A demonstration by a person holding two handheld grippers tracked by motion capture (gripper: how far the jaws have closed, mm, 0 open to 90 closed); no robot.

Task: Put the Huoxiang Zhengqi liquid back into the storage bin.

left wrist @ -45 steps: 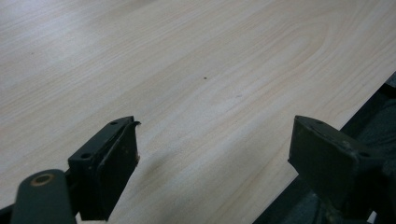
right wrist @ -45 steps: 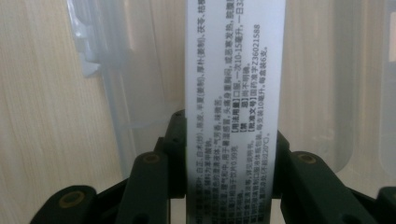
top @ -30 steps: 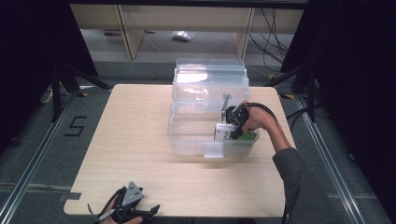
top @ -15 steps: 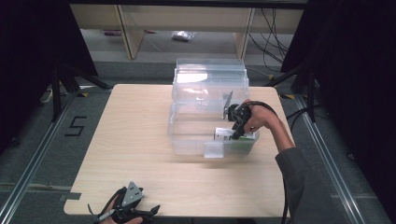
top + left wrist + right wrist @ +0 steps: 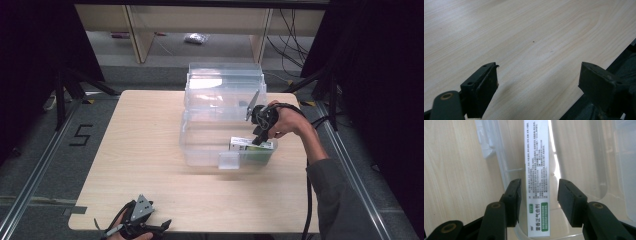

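Bright overhead light, dark surrounds; glare on bin [image 5: 223,85].

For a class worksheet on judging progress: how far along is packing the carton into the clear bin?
Done: the white carton lies inside the clear bin on the table. In hand: the right tongs straddle it with jaws apart, gaps showing on both sides, so nothing is gripped. Left: the bin's lid stands open, and the left tongs rest open over bare tabletop.

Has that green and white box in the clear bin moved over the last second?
Yes, slightly. The box has slid right along the clear bin's front wall, away from its latch.
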